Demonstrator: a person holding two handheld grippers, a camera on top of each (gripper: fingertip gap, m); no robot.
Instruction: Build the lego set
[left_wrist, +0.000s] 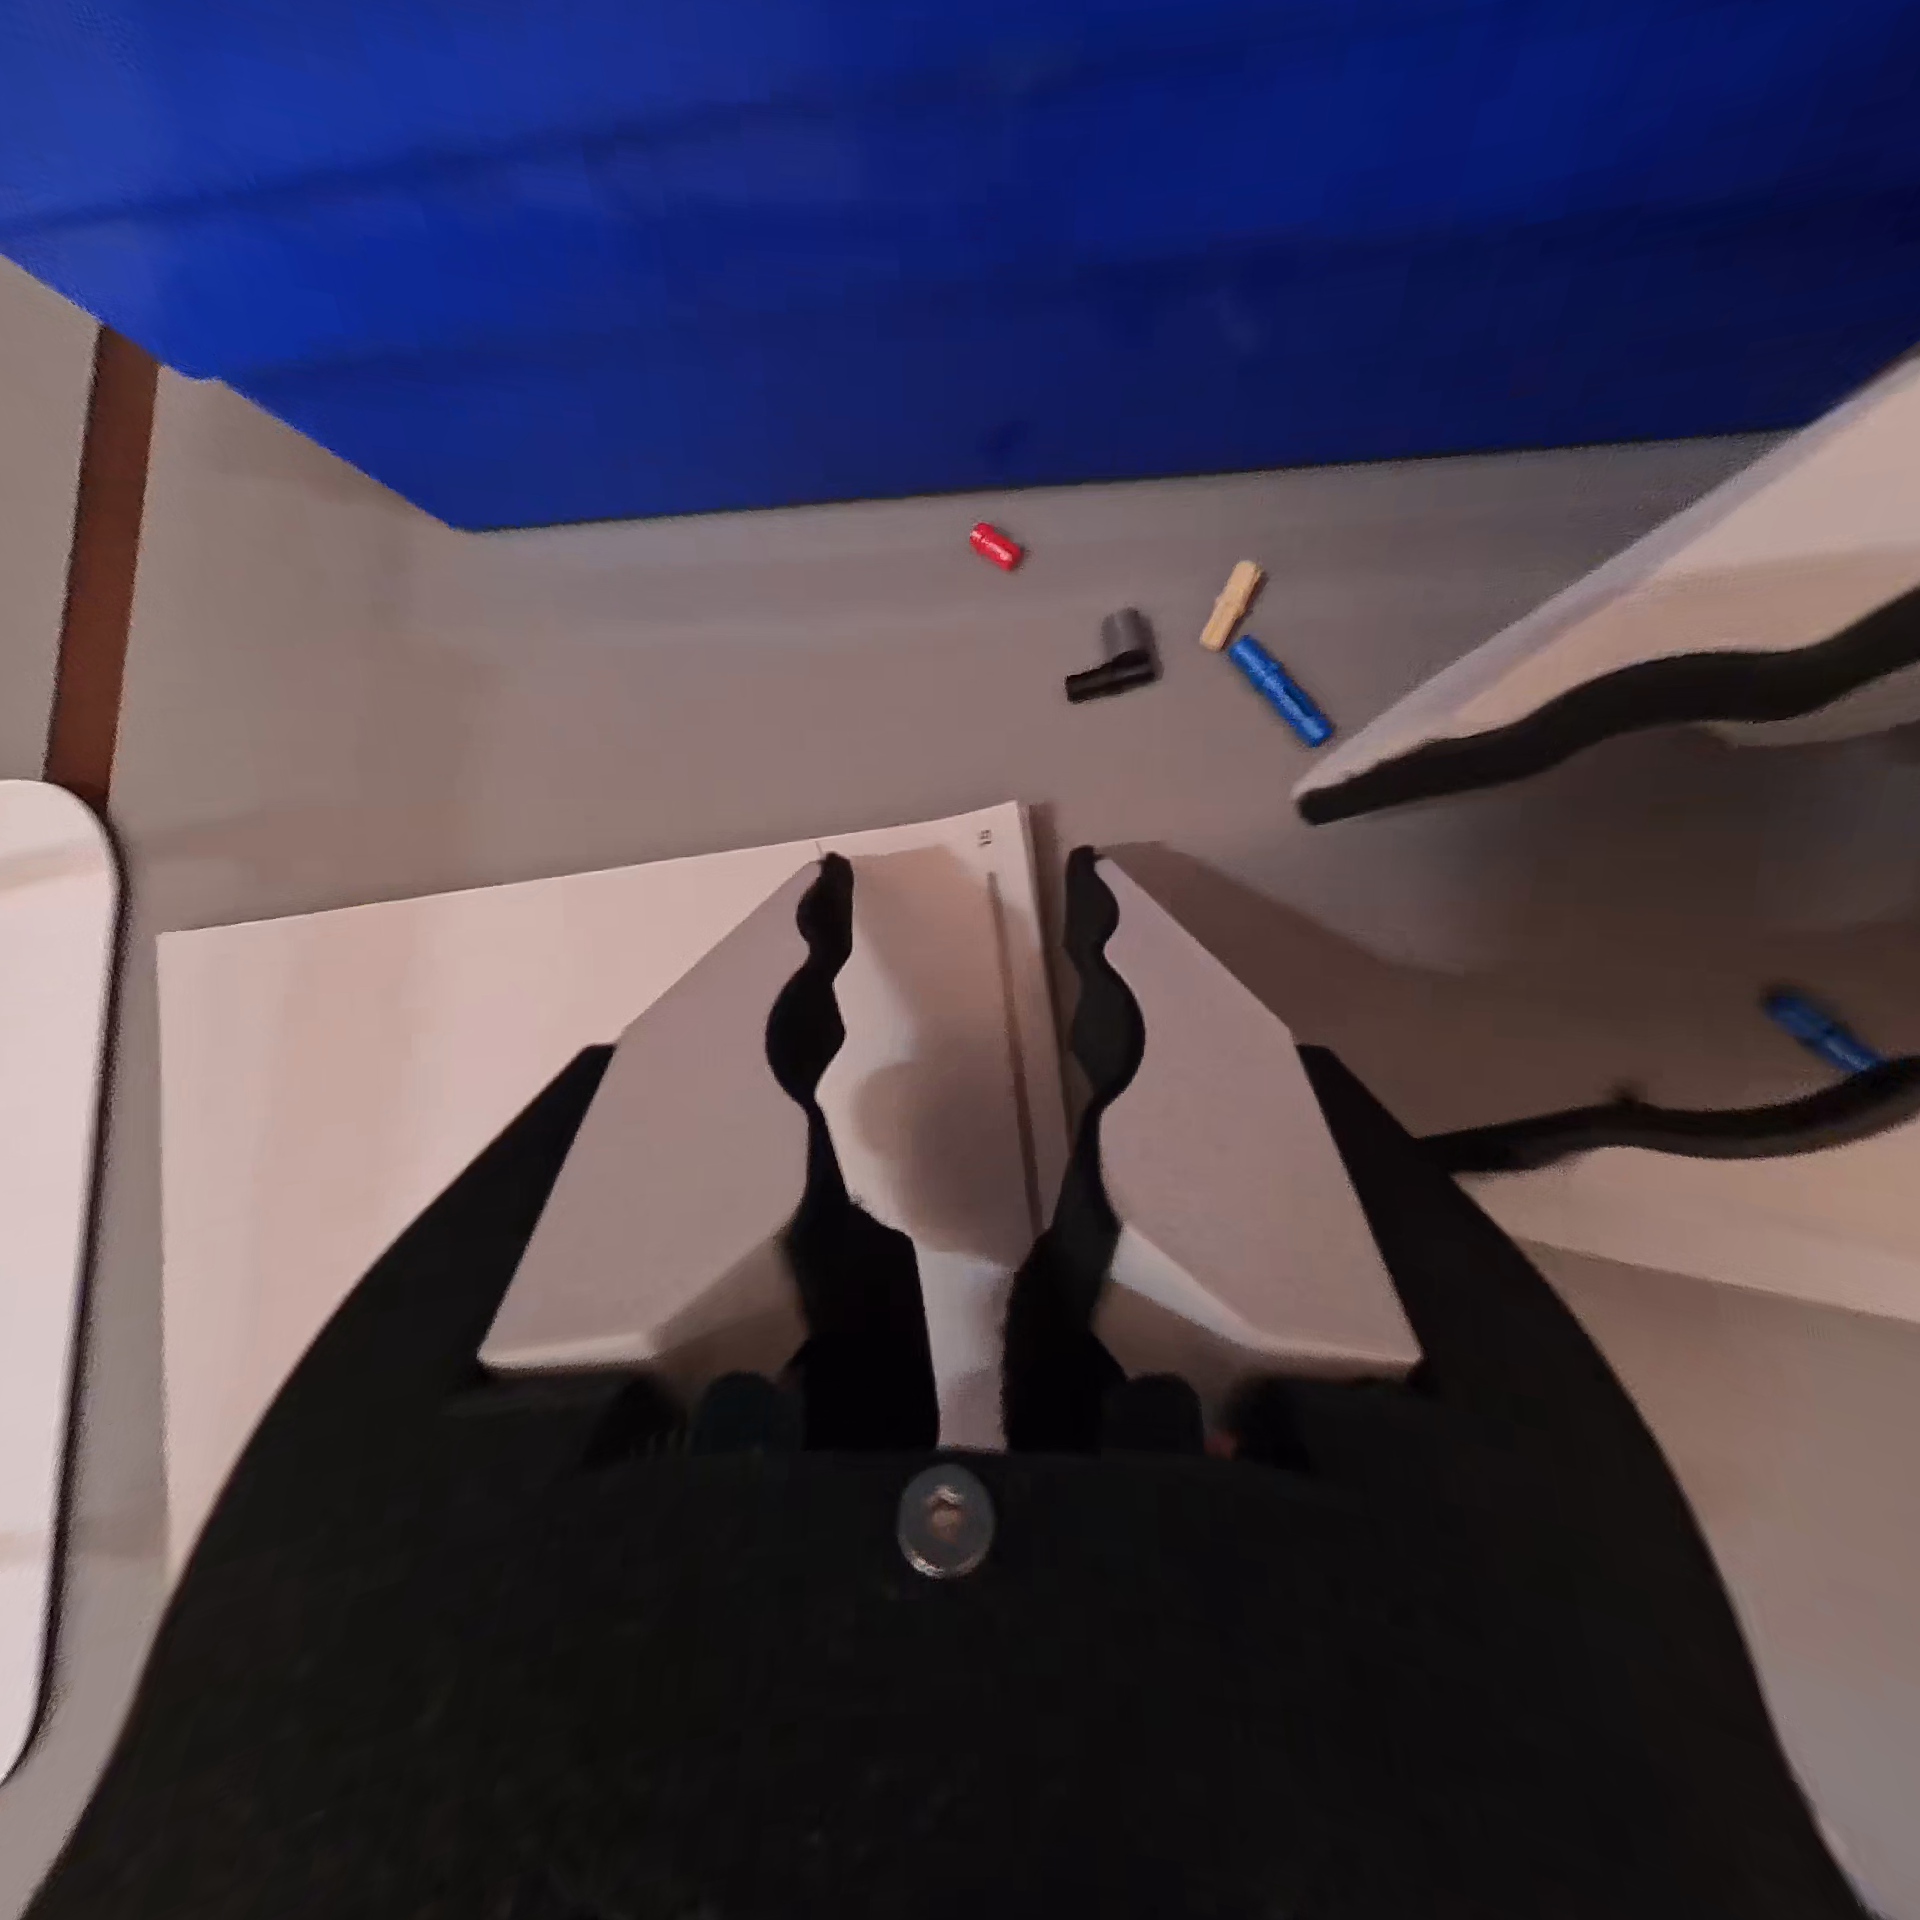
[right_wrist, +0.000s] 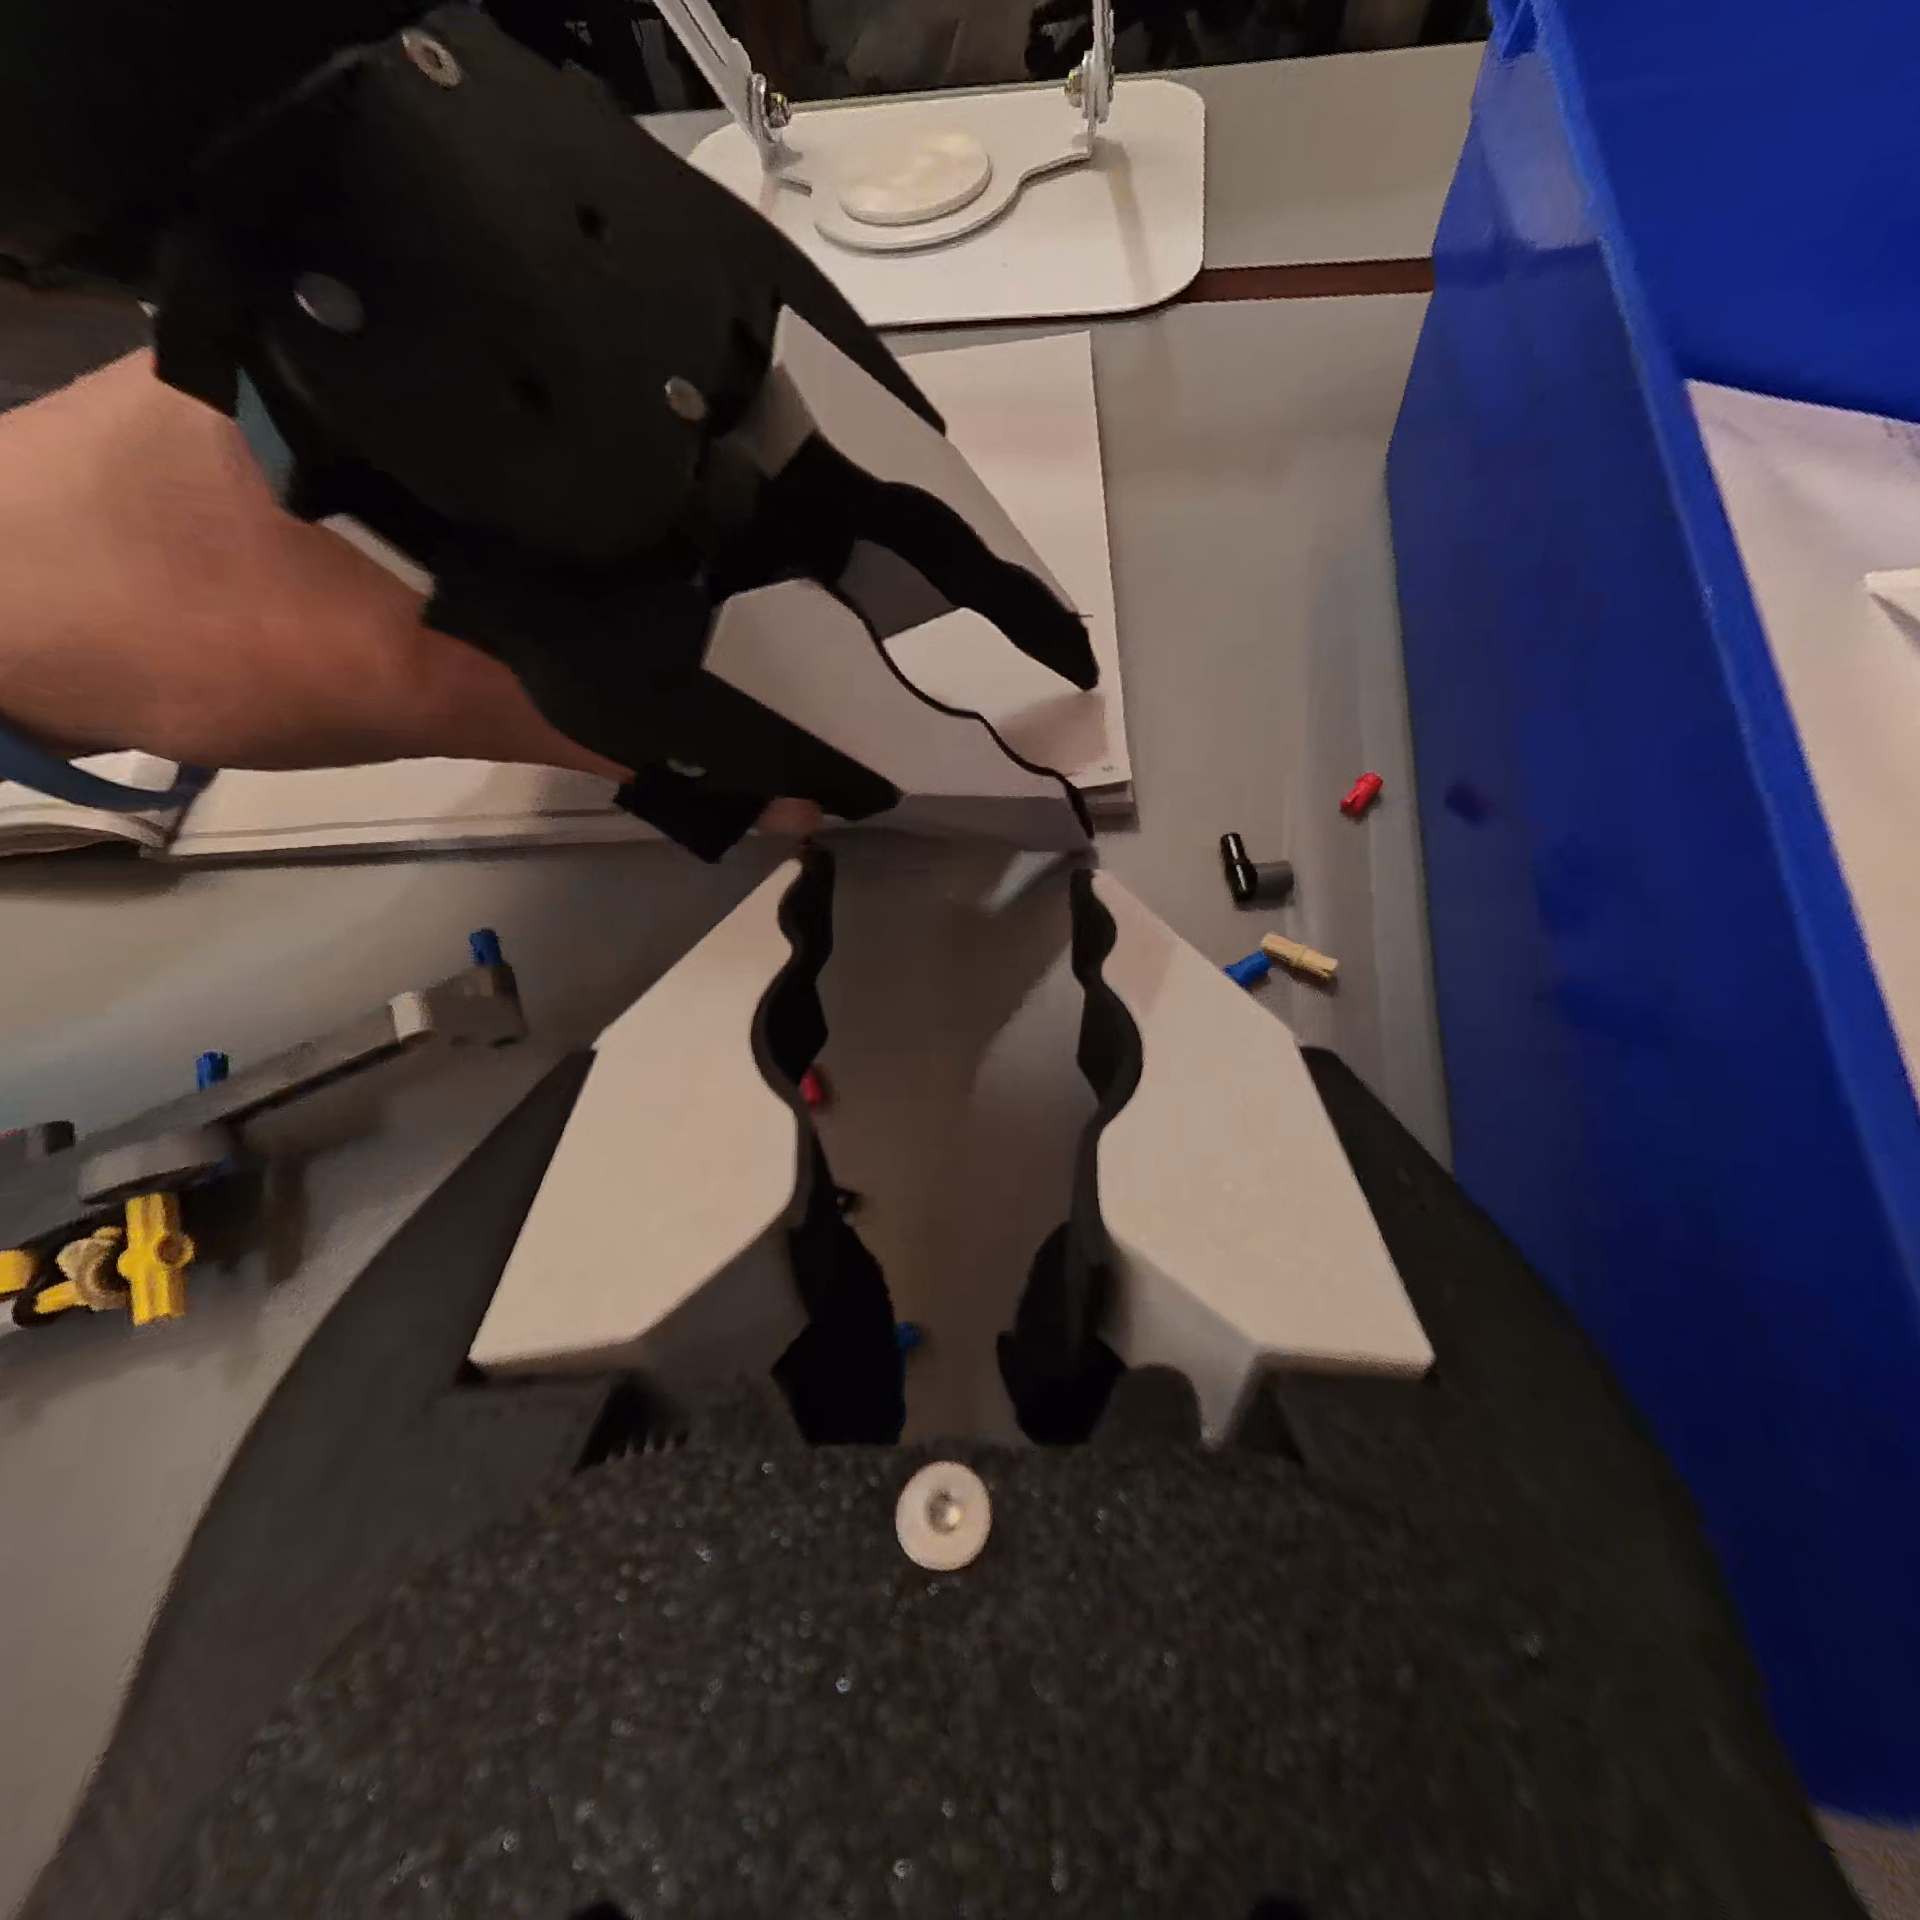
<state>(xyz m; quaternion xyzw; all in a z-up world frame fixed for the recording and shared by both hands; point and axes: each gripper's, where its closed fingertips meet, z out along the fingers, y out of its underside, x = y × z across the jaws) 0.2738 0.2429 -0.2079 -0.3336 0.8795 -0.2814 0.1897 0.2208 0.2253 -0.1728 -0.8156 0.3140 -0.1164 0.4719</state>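
My left gripper (left_wrist: 958, 868) is open, its tips over the near corner of the white instruction booklet (left_wrist: 520, 987). It also shows in the right wrist view (right_wrist: 1083, 748), held by a hand (right_wrist: 208, 603). My right gripper (right_wrist: 948, 873) is open and empty just in front of the booklet (right_wrist: 1039, 468); its fingers (left_wrist: 1558, 707) enter the left wrist view from the right. Loose on the grey table lie a red pin (left_wrist: 995, 545), a black-and-grey angle connector (left_wrist: 1117, 660), a tan pin (left_wrist: 1233, 606) and a blue pin (left_wrist: 1278, 689). A partly built grey beam assembly (right_wrist: 312, 1070) with yellow connectors (right_wrist: 145, 1257) lies to the left.
A tall blue bin (right_wrist: 1662, 935) stands close on the right, behind the loose pieces (left_wrist: 935, 260). A white stand base (right_wrist: 987, 208) sits beyond the booklet. Another blue pin (left_wrist: 1818, 1029) lies between the right gripper's fingers. A small red piece (right_wrist: 810, 1086) lies under the right gripper. About 4 centimetres separates my left fingertips from the black-and-grey angle connector (left_wrist: 1117, 660). Seen from the right wrist view (right_wrist: 1249, 862) as well. My right gripper's tips are some 5 centimetres from the tan pin (left_wrist: 1233, 606). It is also in sight in the right wrist view (right_wrist: 1297, 953).
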